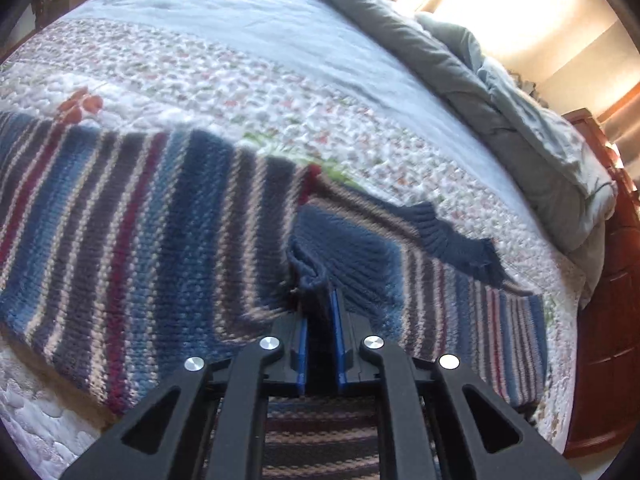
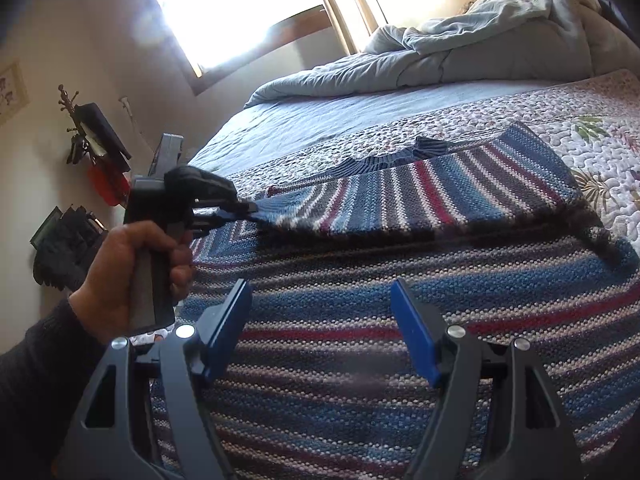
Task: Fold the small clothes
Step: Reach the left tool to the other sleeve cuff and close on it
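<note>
Meanwhile the left gripper (image 1: 319, 312) is pinching a navy cuff of the striped sweater (image 2: 360, 320), lifting that sleeve (folded over the body) at the far left. The right gripper (image 2: 320, 328) is hovering with its jaws spread wide, gripping nothing, above the sweater lying on the quilt (image 2: 580, 116).

This is a bedroom in a home. A big bed (image 2: 340, 120) is lying under and ahead of the right gripper (image 2: 320, 320), and a flowery quilt (image 1: 240, 76) is covering it. A puffy gray blanket (image 2: 460, 56) is sitting bunched up at the far end. Sun is shining in through a window (image 2: 240, 12) beyond the bed. Bags are hanging on wall hooks (image 2: 76, 120) off to the left, and a small picture (image 2: 12, 90) is hanging there too.
</note>
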A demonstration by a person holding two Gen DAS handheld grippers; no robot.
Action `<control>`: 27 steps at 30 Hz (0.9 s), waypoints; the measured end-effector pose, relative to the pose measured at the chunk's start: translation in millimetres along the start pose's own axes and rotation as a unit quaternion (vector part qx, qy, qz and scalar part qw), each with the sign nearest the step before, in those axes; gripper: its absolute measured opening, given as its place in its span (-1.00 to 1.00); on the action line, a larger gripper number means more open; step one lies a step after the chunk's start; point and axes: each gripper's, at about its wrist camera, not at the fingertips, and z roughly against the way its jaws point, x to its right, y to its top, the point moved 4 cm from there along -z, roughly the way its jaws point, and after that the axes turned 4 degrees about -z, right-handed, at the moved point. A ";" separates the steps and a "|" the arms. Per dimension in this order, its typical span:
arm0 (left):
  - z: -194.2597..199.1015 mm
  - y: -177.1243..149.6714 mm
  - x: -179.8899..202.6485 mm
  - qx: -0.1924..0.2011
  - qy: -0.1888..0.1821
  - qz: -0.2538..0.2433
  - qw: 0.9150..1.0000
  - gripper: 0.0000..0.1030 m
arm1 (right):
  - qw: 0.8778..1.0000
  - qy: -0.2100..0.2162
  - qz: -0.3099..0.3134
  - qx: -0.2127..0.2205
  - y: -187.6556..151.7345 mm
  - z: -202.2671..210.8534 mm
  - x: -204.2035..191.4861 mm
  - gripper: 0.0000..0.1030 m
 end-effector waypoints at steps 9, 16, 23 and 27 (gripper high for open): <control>20.1 -10.1 -8.1 0.029 0.060 -0.004 0.998 -0.22 | 1.000 0.002 -0.009 -0.001 1.4 -1.3 4.4 0.39; 36.6 -8.1 19.6 0.072 -0.022 -0.025 0.997 0.23 | 1.000 0.003 -0.005 -0.004 -1.3 -2.2 -0.9 0.39; 13.0 -17.0 -21.5 0.002 -0.091 0.054 0.994 0.18 | 1.000 -0.001 -0.009 -0.012 -3.3 -7.1 0.8 0.39; 61.9 -23.5 -60.3 0.041 -0.062 0.037 0.997 0.48 | 1.000 0.002 -0.007 -0.016 -4.7 -9.9 -1.9 0.40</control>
